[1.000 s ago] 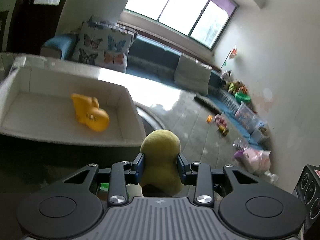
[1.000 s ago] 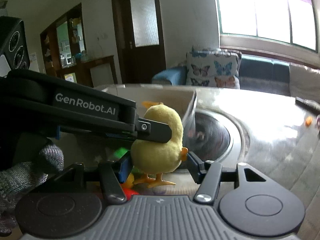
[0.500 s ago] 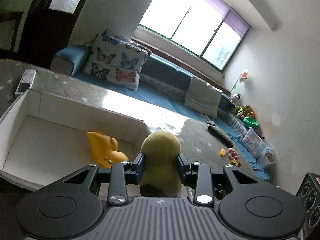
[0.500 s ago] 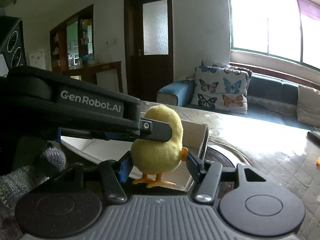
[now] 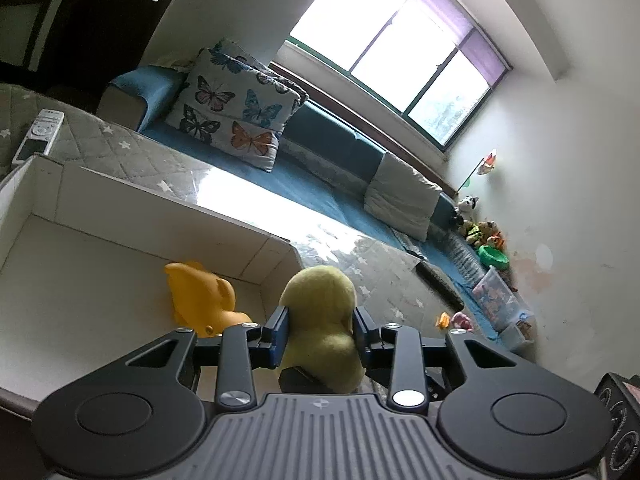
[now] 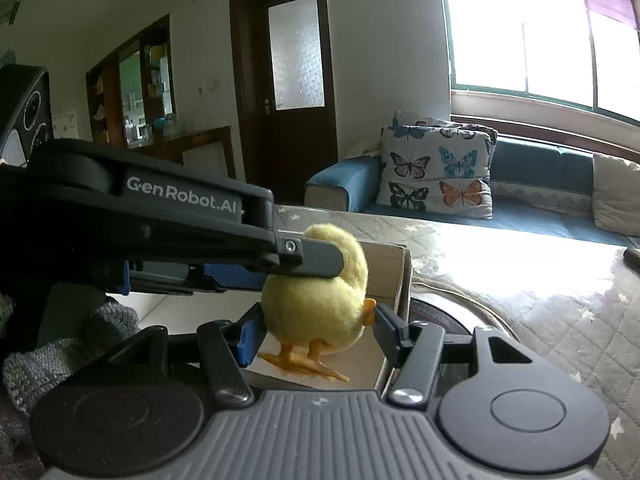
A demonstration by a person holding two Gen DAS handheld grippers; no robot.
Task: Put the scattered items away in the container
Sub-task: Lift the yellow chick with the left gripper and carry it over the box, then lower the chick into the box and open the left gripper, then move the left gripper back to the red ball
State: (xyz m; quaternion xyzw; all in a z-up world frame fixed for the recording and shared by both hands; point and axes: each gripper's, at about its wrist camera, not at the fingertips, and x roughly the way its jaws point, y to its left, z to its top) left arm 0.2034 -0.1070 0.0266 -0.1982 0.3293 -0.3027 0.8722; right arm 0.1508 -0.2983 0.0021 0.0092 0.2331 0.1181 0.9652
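Left wrist view: the left gripper [image 5: 320, 330] has its blue-padded jaws clamped on either side of a fuzzy yellow plush chick [image 5: 320, 320], seen from behind; the jaws have just been easing slightly wider, yet both pads press its sides. The chick hangs at the near right corner of a shallow white cardboard box [image 5: 172, 208], just above its rim. Inside the box lies an orange plastic toy animal [image 5: 200, 298], close to the right wall. A white remote control [image 5: 38, 136] rests on the grey star-quilted cover [image 5: 120, 152] beyond the box, and a butterfly-print cushion [image 5: 232, 112] leans on the blue sofa [image 5: 336, 148]. Right wrist view: the right gripper [image 6: 316, 330] frames the same chick low on its body, its left pad against the plush and its right pad by the orange beak; whether it truly squeezes I cannot tell. The left gripper's finger crosses the chick's neck from the left. A grey knitted glove [image 6: 60, 344] shows lower left.
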